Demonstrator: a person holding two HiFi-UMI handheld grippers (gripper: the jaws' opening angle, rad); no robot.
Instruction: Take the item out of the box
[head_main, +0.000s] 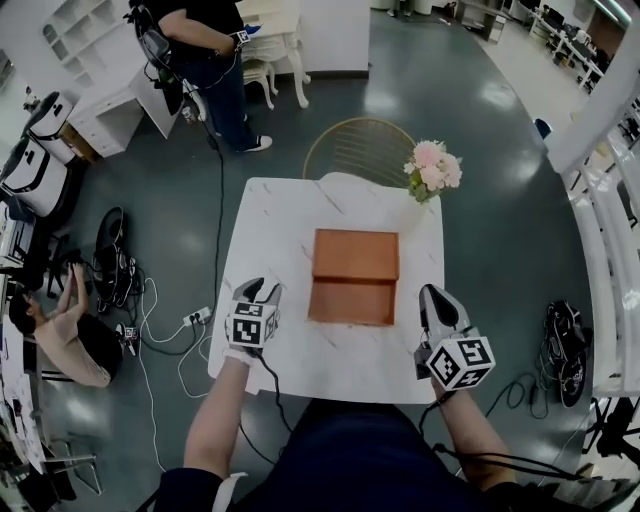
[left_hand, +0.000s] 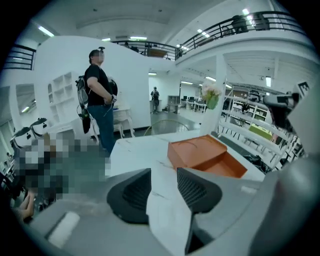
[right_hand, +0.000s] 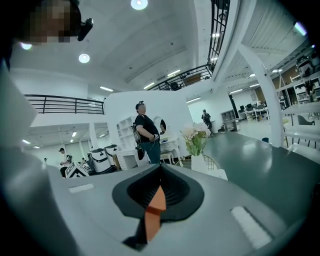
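An orange box (head_main: 353, 277) lies at the middle of the white marble table (head_main: 280, 225). Its lid (head_main: 355, 255) covers the far half and the near half (head_main: 350, 302) stands open; I see no item inside from here. My left gripper (head_main: 260, 291) hovers just left of the box's near corner, open, with only bare table between its jaws (left_hand: 164, 172); the box (left_hand: 205, 152) lies ahead to its right. My right gripper (head_main: 433, 296) is at the box's right side, its jaws together (right_hand: 160, 172), with a sliver of orange showing through the slit.
A vase of pink flowers (head_main: 432, 172) stands at the table's far right corner, and a wire chair (head_main: 360, 148) behind the table. One person stands at the back left (head_main: 215, 60); another sits on the floor (head_main: 60, 335) among cables.
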